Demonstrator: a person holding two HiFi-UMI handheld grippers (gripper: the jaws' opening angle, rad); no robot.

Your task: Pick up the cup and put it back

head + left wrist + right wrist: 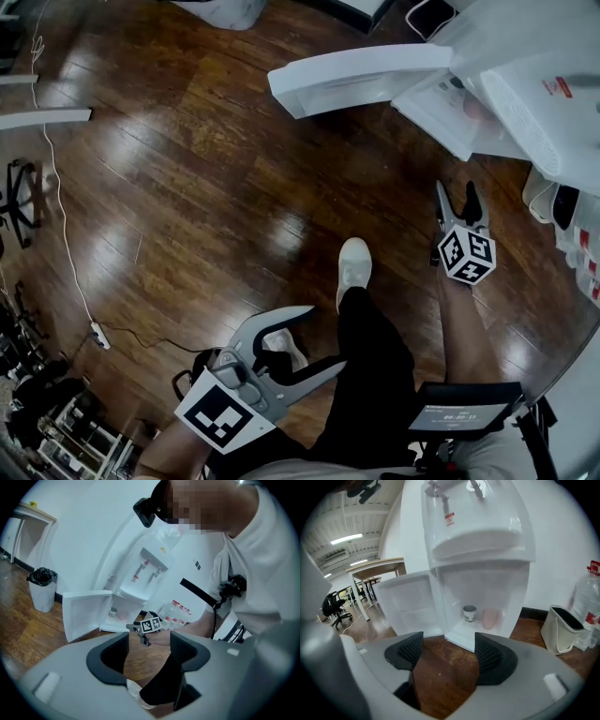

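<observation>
A small white printed cup (469, 613) stands next to a pink cup (490, 618) on the lower shelf of the open water dispenser cabinet (480, 550). My right gripper (446, 651) is open and empty, a short way in front of the cabinet and pointing at the cups. From the head view the right gripper (456, 192) hovers over the floor just short of the dispenser (525, 84). My left gripper (326, 339) is open and empty, held low by the person's leg. The left gripper view shows the left gripper (149, 648), the white cup (113, 612) and the right gripper (149, 626).
The cabinet door (356, 80) swings out to the left over the wood floor (216, 187). A white bin (562, 627) and water bottles (587, 606) stand right of the dispenser. A cable (66, 244) with a power strip (99, 335) lies at left. A bagged trash can (43, 590) stands by the wall.
</observation>
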